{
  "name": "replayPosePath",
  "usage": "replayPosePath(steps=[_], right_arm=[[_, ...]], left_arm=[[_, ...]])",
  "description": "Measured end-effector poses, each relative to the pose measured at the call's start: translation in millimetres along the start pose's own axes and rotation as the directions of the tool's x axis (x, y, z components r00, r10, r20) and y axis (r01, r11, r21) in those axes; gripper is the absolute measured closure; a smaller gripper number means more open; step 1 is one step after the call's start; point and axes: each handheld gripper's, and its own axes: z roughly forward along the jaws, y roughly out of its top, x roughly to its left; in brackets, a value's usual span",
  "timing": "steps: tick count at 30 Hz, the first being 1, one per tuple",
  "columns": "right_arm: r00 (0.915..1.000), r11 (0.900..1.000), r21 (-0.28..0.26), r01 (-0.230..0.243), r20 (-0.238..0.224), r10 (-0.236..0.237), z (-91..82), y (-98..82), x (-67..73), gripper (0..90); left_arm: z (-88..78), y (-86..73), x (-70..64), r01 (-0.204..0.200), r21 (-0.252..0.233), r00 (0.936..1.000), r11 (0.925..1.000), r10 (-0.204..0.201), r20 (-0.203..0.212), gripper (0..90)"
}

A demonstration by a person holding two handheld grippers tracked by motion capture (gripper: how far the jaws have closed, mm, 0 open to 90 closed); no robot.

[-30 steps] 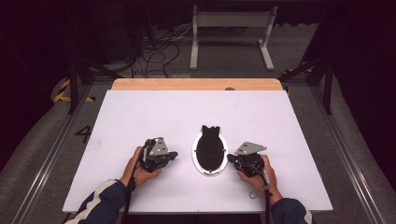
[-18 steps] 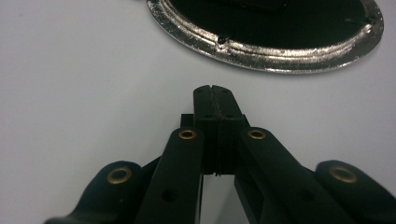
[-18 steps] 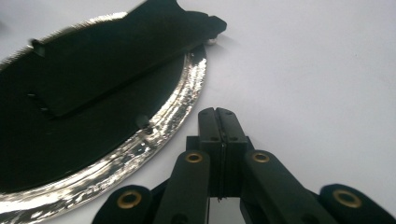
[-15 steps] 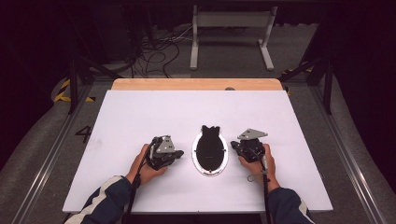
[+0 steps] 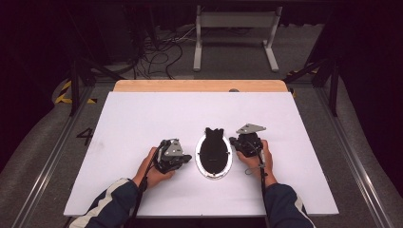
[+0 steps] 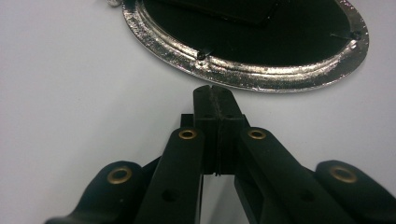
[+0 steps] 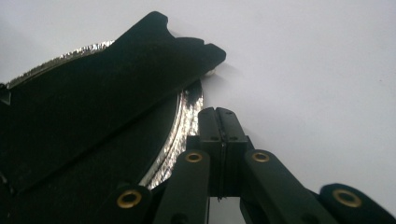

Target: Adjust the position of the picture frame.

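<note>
A single dark numeral "4" can be read in the high view. It stands on the grey carpeted floor just beside the left edge of the white rectangular table top, at about nine o'clock from the table's middle. The gripper views show no lettering, label or brand that can be read.

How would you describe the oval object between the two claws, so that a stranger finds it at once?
Start at the white table. Near its front edge, between the person's two hands, lies an oval silver-rimmed picture frame, face down. Its black back panel has a notched stand that pokes past the far rim; nothing else there is oval or shiny.
</note>
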Motion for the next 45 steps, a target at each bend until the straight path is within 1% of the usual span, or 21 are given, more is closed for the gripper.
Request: replayPosePath(steps=[4,5,6,7,9,11,12,15,17,23,27,30,32,33,35,36,38,39,43,44,45], right_arm=[[0.9997,1.000,0.009,0.025,0.008,-0.025,7.5,4.9,1.6,90.0],[0.9999,1.000,0.014,0.016,0.005,-0.016,8.6,6.5,0.8,90.0],[0.9999,1.000,0.018,0.012,0.001,-0.012,9.4,7.9,-0.5,90.0],[0.9998,1.000,0.027,0.013,0.015,-0.014,11.2,10.8,-1.3,90.0],[0.9998,0.999,0.032,0.014,0.013,-0.015,15.2,14.5,-2.8,90.0],[0.9999,0.999,0.033,-0.013,0.001,0.013,19.6,18.6,-4.9,90.0],[0.9996,0.999,0.031,-0.027,-0.004,0.027,21.2,19.7,-5.3,90.0],[0.9998,0.999,0.032,-0.022,-0.002,0.022,25.1,23.2,-4.2,90.0],[0.9997,0.999,0.043,-0.026,-0.001,0.026,27.0,26.1,-4.6,90.0],[0.9994,0.998,0.054,-0.032,-0.014,0.033,30.8,30.4,-6.7,90.0],[0.9996,0.998,0.053,-0.020,-0.018,0.021,34.1,33.0,-4.0,90.0],[0.9995,0.998,0.062,-0.012,-0.029,0.014,35.8,35.6,-3.8,90.0],[0.9989,0.998,0.064,-0.015,-0.044,0.018,37.5,37.3,-4.7,90.0],[0.9989,0.998,0.063,-0.010,-0.046,0.013,38.6,38.3,-4.7,90.0],[0.9989,0.998,0.060,0.008,-0.046,-0.005,41.9,40.8,-3.9,90.0],[0.9990,0.998,0.063,0.017,-0.043,-0.014,43.6,43.0,-3.6,90.0],[0.9986,0.997,0.066,0.031,-0.044,-0.028,46.9,47.0,-3.0,90.0],[0.9987,0.997,0.071,0.024,-0.047,-0.021,48.6,49.2,-2.5,90.0],[0.9964,0.997,0.071,0.032,-0.080,-0.026,54.3,56.8,1.7,90.0],[0.9948,0.997,0.067,0.046,-0.094,-0.040,55.5,58.6,4.6,90.0],[0.9938,0.996,0.069,0.064,-0.096,-0.057,56.6,60.2,7.9,90.0]], left_arm=[[1.6,1.2,-1.8,-0.013,0.007,0.9999,0.9999,0.013,0.008,90.0],[2.0,1.7,-1.3,-0.015,0.005,0.9999,0.9999,0.015,0.005,90.0],[2.7,2.3,-0.9,-0.002,0.007,1.0000,1.0000,0.002,0.003,90.0],[3.9,3.3,0.0,-0.009,0.005,1.0000,0.9999,0.009,-0.002,89.9],[5.4,5.9,2.6,-0.020,0.007,0.9997,0.9998,0.020,-0.017,89.9],[5.3,7.5,8.2,-0.009,-0.015,0.9996,0.9998,0.009,-0.026,89.8],[6.3,8.2,11.3,-0.001,-0.013,0.9998,0.9999,0.001,-0.019,89.9],[9.3,8.6,13.3,0.018,-0.020,0.9998,0.9996,-0.018,-0.009,89.9],[12.5,9.1,13.2,0.013,-0.005,0.9999,0.9999,-0.013,0.000,89.9],[15.6,11.8,13.1,0.024,-0.013,0.9996,0.9996,-0.024,0.011,89.8],[14.6,12.0,11.6,0.009,-0.004,0.9998,1.0000,-0.009,0.017,89.9],[13.7,10.7,12.3,0.025,-0.005,0.9991,0.9997,-0.025,0.036,90.0],[13.6,10.9,11.3,0.028,-0.008,0.9963,0.9996,-0.027,0.082,90.0],[14.2,12.4,8.3,0.012,-0.002,0.9954,0.9999,-0.012,0.095,90.0],[15.5,15.8,3.7,-0.027,0.006,0.9951,0.9996,0.026,0.095,90.0],[16.6,16.8,1.7,-0.029,0.005,0.9937,0.9996,0.028,0.109,90.0],[18.7,19.1,-1.8,-0.042,0.002,0.9930,0.9991,0.042,0.111,89.9],[19.6,19.8,-3.1,-0.041,0.000,0.9921,0.9992,0.040,0.119,89.9],[21.2,21.6,-9.3,-0.052,-0.004,0.9880,0.9987,0.052,0.146,89.9],[20.7,21.7,-11.9,-0.053,0.001,0.9881,0.9986,0.052,0.145,89.9],[20.6,22.3,-14.2,-0.080,-0.003,0.9875,0.9968,0.080,0.136,89.9]])
